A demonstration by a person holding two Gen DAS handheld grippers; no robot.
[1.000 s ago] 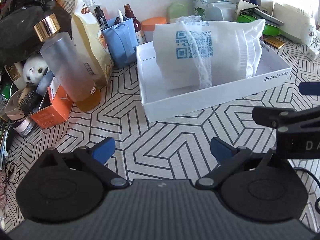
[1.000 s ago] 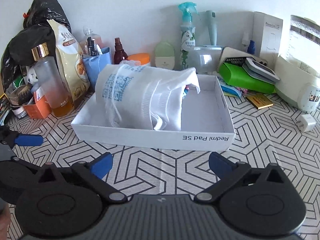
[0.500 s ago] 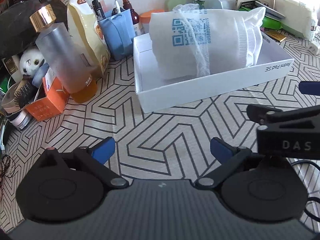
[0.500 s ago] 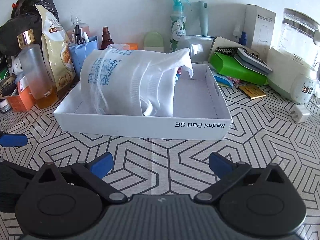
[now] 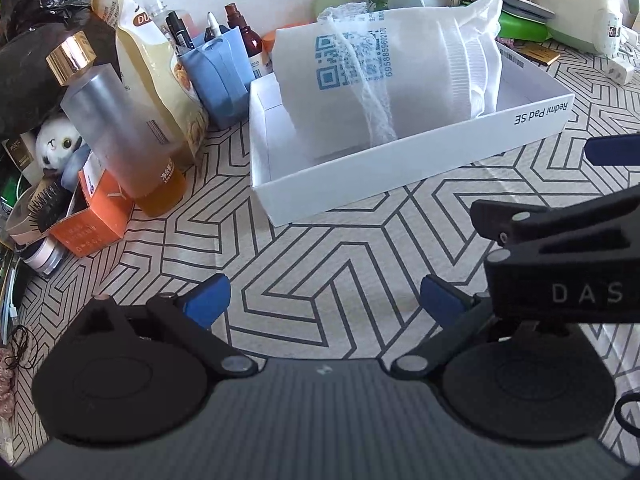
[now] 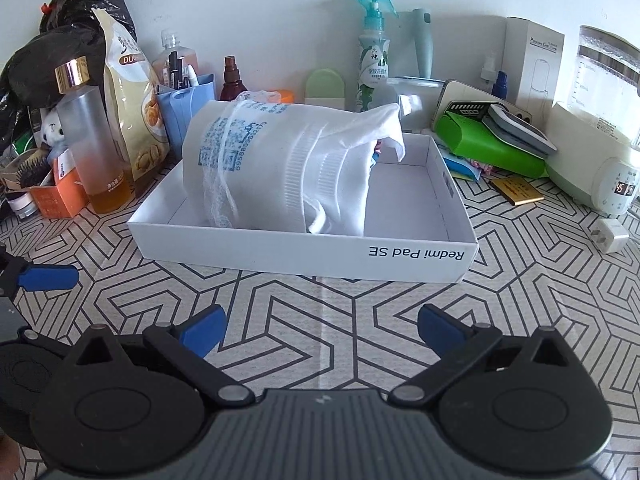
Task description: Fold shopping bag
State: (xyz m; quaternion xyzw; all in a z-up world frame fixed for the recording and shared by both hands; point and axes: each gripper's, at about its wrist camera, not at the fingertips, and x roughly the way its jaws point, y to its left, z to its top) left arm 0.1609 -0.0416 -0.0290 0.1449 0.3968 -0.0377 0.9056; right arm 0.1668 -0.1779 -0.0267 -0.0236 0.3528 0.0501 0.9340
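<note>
Shopping bag [image 6: 288, 168], white with a blue printed code, stands puffed up and unfolded in the left half of a shallow white box [image 6: 400, 254], its mouth turned toward 3 o'clock with something coloured just inside.

Nearest, the right gripper [image 6: 320, 330] and left gripper [image 5: 324, 296] both hover over bare patterned tabletop [image 6: 320, 300], jaws spread wide with nothing between the blue pads. From the left wrist view, the right gripper sits close at 3 o'clock, so the two should keep apart.

Whichever stage this is, a good fold likely needs the bag flat on the open tabletop in front of the box, with any contents out and air pressed toward the mouth.

The box's front wall is a lip to lift over. Beyond, at 10 o'clock, a tall gold-capped bottle [image 6: 90, 144] and a snack pouch [image 6: 132, 120] crowd the left; at 2 o'clock a green case [image 6: 488, 148] sits just beside the box. Free room lies only on the near side.
</note>
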